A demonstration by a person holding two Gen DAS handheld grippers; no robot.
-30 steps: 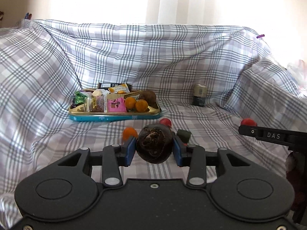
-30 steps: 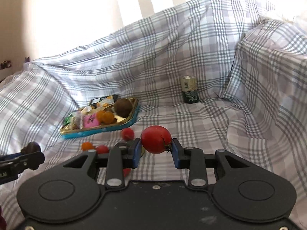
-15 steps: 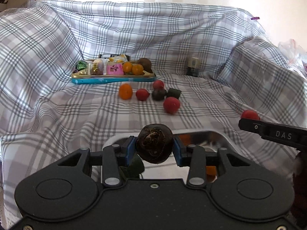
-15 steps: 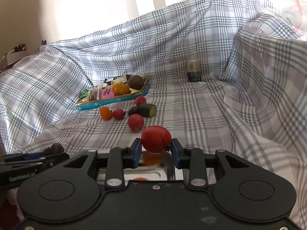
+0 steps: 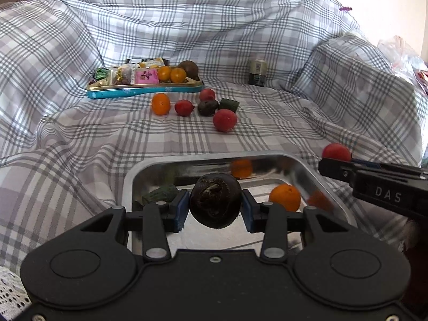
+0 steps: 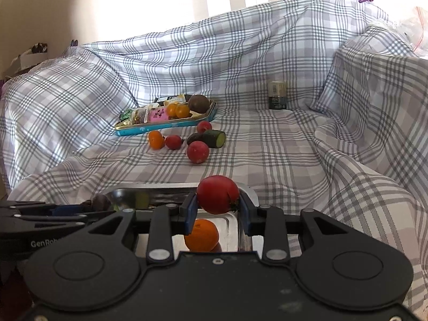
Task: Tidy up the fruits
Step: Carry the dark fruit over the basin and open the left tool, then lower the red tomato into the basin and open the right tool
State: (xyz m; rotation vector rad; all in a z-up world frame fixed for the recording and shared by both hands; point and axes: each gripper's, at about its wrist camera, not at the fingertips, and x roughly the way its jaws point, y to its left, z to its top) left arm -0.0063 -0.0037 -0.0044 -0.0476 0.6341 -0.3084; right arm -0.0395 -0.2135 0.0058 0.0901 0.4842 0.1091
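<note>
My left gripper (image 5: 215,205) is shut on a dark brown round fruit (image 5: 215,200) and holds it above a shiny metal tray (image 5: 128,184). In the tray lie an orange (image 5: 285,197) and a dark green piece (image 5: 160,194). My right gripper (image 6: 218,206) is shut on a red tomato (image 6: 218,198) over the tray's far right rim (image 6: 247,190), above the orange (image 6: 202,234). On the checked cloth beyond lie an orange fruit (image 5: 161,103), red fruits (image 5: 225,120), a dark fruit (image 5: 207,107) and a cucumber piece (image 6: 214,138).
A blue-sided tin tray (image 5: 144,91) at the back holds snack packets, two oranges and a brown fruit. A small can (image 5: 257,72) stands at the back right. The checked cloth rises in folds on the left, back and right.
Both grippers have moved back and down with their fruits, from near the tin tray to over the metal tray, which has come into view. Both stayed shut.
</note>
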